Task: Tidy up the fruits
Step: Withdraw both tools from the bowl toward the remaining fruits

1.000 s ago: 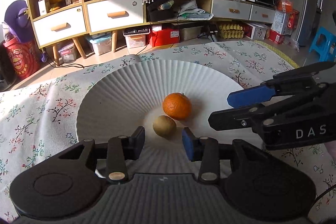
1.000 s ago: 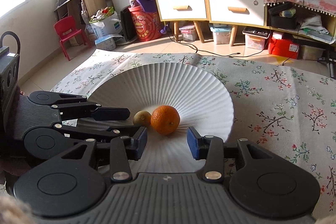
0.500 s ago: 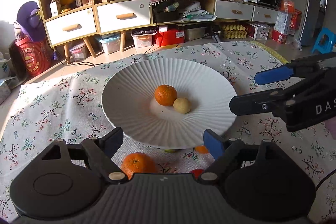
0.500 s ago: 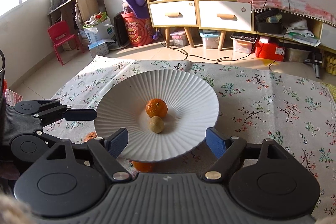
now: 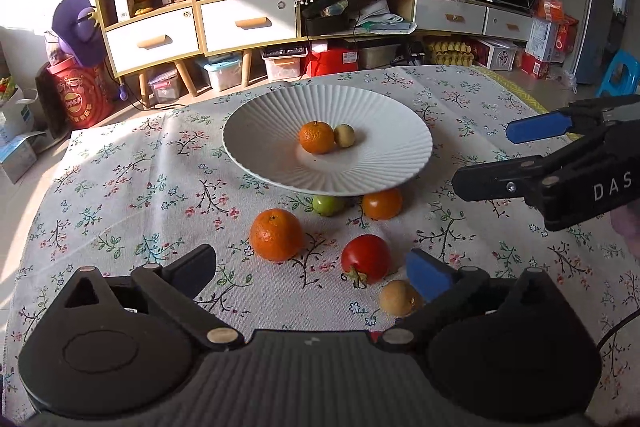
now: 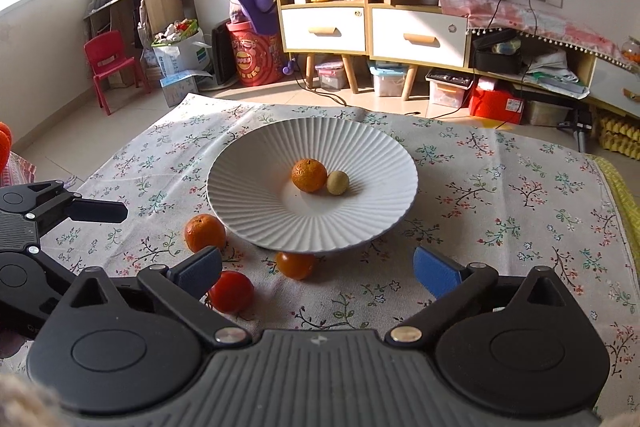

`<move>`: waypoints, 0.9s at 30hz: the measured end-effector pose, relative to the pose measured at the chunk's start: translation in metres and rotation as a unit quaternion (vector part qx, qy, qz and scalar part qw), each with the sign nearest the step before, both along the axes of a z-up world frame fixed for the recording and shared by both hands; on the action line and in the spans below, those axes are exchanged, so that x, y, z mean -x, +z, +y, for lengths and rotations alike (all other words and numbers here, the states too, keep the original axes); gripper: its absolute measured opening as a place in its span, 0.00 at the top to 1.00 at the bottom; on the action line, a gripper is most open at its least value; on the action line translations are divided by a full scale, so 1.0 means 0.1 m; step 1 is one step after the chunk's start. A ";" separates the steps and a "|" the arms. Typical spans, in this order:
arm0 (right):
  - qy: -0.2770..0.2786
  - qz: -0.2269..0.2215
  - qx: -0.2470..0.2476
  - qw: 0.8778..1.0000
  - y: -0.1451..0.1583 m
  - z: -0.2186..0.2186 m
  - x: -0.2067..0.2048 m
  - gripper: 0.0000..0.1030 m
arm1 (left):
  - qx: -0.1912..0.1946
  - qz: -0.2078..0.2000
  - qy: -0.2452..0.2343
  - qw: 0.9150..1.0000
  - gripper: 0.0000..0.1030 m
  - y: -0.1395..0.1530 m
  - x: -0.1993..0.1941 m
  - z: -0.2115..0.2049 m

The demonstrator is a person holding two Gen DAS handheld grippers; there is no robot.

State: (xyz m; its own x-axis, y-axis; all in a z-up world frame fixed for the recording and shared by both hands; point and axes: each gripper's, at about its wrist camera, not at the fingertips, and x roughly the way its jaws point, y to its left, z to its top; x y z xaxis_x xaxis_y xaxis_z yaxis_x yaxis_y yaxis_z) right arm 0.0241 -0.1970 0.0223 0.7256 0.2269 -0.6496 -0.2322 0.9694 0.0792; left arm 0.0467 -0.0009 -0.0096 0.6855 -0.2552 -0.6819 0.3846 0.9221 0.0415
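Note:
A white ribbed plate (image 5: pixel 384 115) (image 6: pixel 360 147) holds an orange (image 5: pixel 316 137) (image 6: pixel 308 175) and a small tan fruit (image 5: pixel 344 135) (image 6: pixel 337 182). On the cloth in front of the plate lie a bigger orange (image 5: pixel 276 235) (image 6: pixel 205 233), a red tomato (image 5: pixel 366 259) (image 6: pixel 231 291), a small orange fruit (image 5: pixel 382 203) (image 6: pixel 295 265), a green fruit (image 5: pixel 328 205) and a tan fruit (image 5: pixel 400 298). My left gripper (image 5: pixel 310 265) is open and empty, above the loose fruits. My right gripper (image 6: pixel 318 269) is open and empty; it shows in the left wrist view (image 5: pixel 516 155) to the right of the plate.
The table carries a floral cloth (image 5: pixel 132 183) (image 6: pixel 500 195). Its right edge (image 5: pixel 520 95) and far edge drop to the floor. Shelves and drawers (image 5: pixel 160 35) stand behind the table, with a red chair (image 6: pixel 112 63) far left.
Both grippers have drawn back and up from the plate and opened wider. The loose fruits in front of the plate have come into view.

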 end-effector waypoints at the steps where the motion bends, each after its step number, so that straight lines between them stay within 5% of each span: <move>1: 0.003 0.003 -0.002 1.000 -0.01 0.01 0.02 0.01 | 0.002 0.006 0.006 1.000 0.08 -0.02 0.03 0.03; 15: 0.041 0.003 0.011 0.999 -0.24 0.22 0.36 0.01 | -0.024 0.060 0.030 0.997 0.08 -0.20 0.34 0.33; 27: 0.069 0.003 0.014 0.997 -0.37 0.41 0.51 0.01 | -0.037 0.121 -0.012 0.992 0.08 -0.30 0.48 0.49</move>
State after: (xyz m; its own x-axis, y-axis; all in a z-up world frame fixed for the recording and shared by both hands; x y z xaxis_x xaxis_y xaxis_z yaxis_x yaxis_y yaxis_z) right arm -0.0274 -0.1562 -0.0152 0.6840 0.3062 -0.6621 -0.3639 0.9299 0.0540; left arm -0.0014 0.0478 -0.0398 0.4929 -0.2129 -0.8436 0.4141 0.9102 0.0122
